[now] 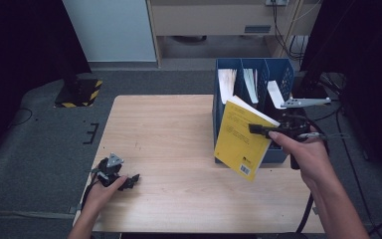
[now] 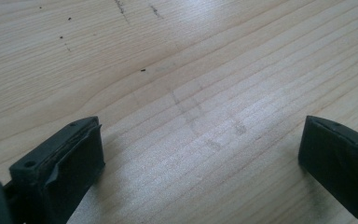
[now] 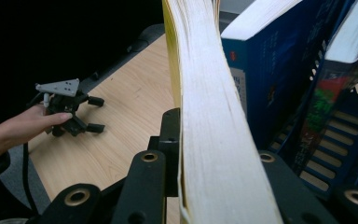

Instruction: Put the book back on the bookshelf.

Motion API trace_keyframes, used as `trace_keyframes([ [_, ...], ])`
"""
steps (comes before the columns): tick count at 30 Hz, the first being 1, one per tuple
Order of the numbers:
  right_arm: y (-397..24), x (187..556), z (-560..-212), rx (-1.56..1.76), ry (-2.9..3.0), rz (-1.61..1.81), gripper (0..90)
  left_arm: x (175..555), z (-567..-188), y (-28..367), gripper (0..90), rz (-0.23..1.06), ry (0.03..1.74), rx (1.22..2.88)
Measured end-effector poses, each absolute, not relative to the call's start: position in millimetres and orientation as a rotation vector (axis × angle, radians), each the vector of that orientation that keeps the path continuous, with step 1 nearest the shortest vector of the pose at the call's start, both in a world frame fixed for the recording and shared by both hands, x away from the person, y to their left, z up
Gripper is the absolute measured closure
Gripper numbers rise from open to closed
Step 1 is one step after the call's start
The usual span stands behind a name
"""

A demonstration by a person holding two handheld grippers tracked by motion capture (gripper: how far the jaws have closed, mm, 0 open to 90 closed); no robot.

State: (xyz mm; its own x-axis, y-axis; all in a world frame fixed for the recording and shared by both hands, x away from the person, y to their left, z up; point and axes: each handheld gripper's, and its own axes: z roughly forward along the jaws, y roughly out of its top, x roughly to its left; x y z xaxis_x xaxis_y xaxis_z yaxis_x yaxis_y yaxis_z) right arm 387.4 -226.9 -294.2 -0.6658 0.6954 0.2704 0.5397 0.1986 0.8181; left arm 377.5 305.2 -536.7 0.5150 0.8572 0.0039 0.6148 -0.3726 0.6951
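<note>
Item: yellow book point(image 1: 242, 141), paperback, pinched at its page edge between the pads of the right gripper point(image 1: 261, 130). It hangs tilted, lower corner clear of the table point(image 1: 169, 149), just in front of the blue file rack point(image 1: 278, 74) and on the near side of the gripper.

Item: blue file rack, slotted, beyond and beside the right gripper; other books point(image 3: 265, 65) stand upright in it, close to the held book's far face.

Item: left gripper point(image 1: 129, 181), spread wide over bare table, nothing between its pads point(image 2: 70, 163); resting well away from the work.

Handling note, as a judgement: the step appears to be moving the book to or from the rack. Keep the pinch firm, since a thin paperback sags and can slide. Square the book upright before it meets a slot, and keep its lower corner above the rack's front wall.
</note>
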Motion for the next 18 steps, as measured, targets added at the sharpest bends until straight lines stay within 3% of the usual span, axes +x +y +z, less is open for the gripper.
trace_keyframes([
  [18, -245, 393, -276, 1.246, 2.257, 1.455, 75.4, 378, -537, 305, 0.0, 0.488, 1.195, 2.119],
])
